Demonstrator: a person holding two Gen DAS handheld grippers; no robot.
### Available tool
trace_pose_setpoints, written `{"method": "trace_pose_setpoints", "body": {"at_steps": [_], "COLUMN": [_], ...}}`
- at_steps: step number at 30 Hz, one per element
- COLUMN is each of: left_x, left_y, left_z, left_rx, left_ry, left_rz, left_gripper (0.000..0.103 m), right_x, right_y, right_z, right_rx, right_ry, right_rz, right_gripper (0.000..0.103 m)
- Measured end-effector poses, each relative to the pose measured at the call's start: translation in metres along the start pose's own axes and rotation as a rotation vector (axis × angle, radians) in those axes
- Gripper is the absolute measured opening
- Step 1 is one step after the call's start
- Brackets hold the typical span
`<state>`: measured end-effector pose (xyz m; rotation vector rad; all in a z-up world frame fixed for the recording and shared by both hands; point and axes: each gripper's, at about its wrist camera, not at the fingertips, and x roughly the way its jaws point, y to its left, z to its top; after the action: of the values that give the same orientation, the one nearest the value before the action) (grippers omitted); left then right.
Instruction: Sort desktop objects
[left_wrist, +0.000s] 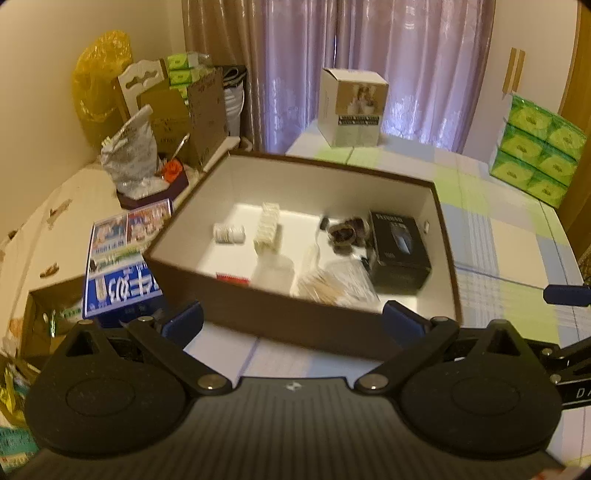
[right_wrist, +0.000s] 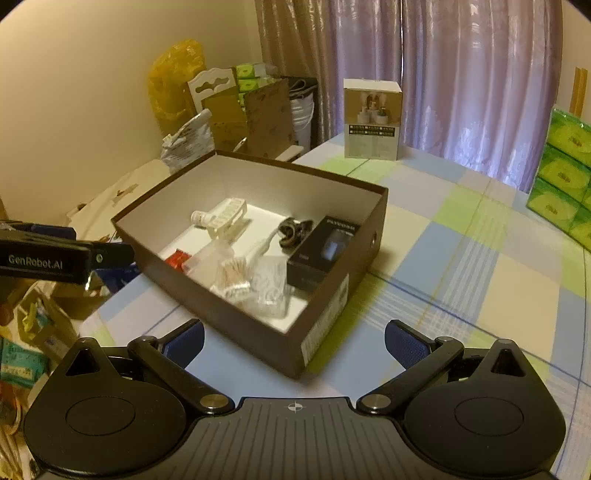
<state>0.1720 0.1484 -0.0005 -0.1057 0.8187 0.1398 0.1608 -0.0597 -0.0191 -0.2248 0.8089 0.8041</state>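
**Both grippers empty, short of the box; contents lie straight ahead**

The dark brown cardboard box with a pale interior (right_wrist: 258, 236) sits open on the pastel checked tablecloth (right_wrist: 461, 258). Inside it lie a black rectangular carton (right_wrist: 325, 247), a clear packet of cotton swabs (right_wrist: 232, 275), a white plastic strip of compartments (right_wrist: 225, 218), a small red item (right_wrist: 179, 258) and a dark coiled object (right_wrist: 291, 230). No loose object shows on the cloth between the fingers and the box.

The left gripper (left_wrist: 293, 319) has its blue-padded fingers spread wide, nothing between them; the box's near wall lies directly ahead, just beyond the tips. The right gripper (right_wrist: 293, 341) is likewise spread and empty, facing the box's near corner, with the box running away to the left.

Judgement: the left gripper faces the box squarely and appears nearer to it. The black carton's long axis runs roughly away from both grippers, toward the far wall. The left view is blurred, so fine detail of the contents cannot be confirmed there.
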Motion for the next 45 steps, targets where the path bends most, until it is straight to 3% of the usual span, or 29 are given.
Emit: {"method": "trace_pose_setpoints", "body": {"at_steps": [24, 45], "left_x": [-0.040, -0.042], "left_y": [-0.055, -0.068], "left_z": [-0.052, -0.072], "left_rx": [-0.005, -0.043], "left_ry": [0.063, 0.091], "left_rz": [0.067, 0.104], "left_gripper": [0.102, 0.102], "right_x": [-0.035, -0.033], "right_y": [-0.013, -0.019], "right_z": [-0.042, -0.056], "right_rx": [-0.055, -0.091], "right_ry": [0.053, 0.090], "right_rz": [0.050, 0.094], "right_gripper": [0.101, 0.101]}}
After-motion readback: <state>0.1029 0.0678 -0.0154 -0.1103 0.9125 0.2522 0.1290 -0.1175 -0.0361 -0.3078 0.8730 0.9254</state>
